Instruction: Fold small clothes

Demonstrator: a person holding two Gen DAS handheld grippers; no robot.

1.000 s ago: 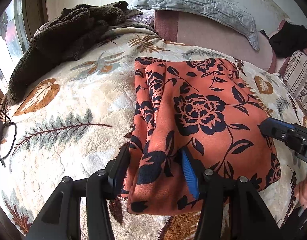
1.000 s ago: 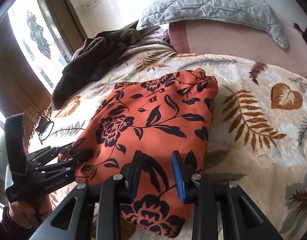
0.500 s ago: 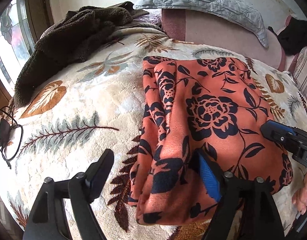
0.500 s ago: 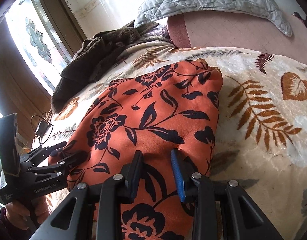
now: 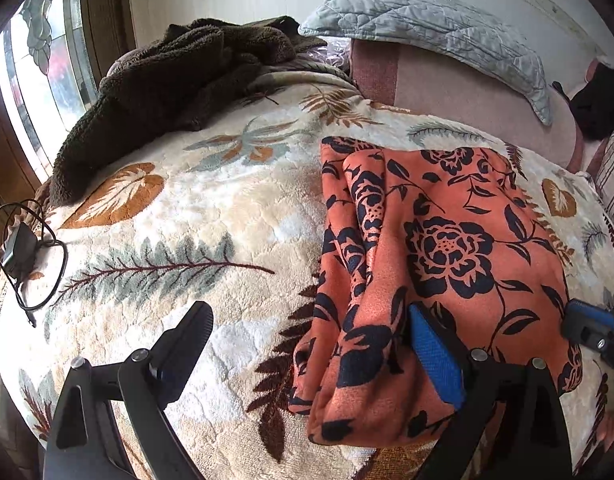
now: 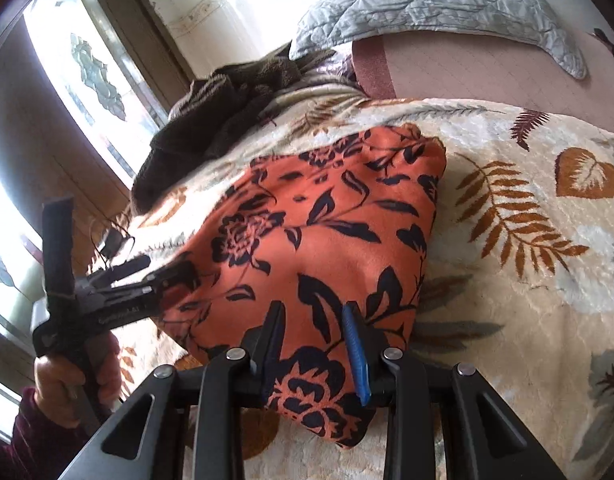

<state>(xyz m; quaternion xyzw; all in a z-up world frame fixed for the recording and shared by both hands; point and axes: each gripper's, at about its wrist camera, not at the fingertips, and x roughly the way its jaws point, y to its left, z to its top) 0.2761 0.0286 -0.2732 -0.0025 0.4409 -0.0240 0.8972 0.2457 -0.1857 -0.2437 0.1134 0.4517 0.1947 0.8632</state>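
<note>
Orange floral cloth [image 5: 447,248] lengthwise toward pillows; left tool [image 5: 311,344] wide open, right tool [image 6: 315,340] pinching it.

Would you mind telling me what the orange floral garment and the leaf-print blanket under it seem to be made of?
Orange floral garment: probably a soft brushed or suede-like knit; matte, faintly napped surface, rounded limp folds. Leaf-print blanket: likely plush synthetic fleece; thick fuzzy pile with a slight sheen and embossed dimples. Neither fibre can be confirmed by look alone.
</note>
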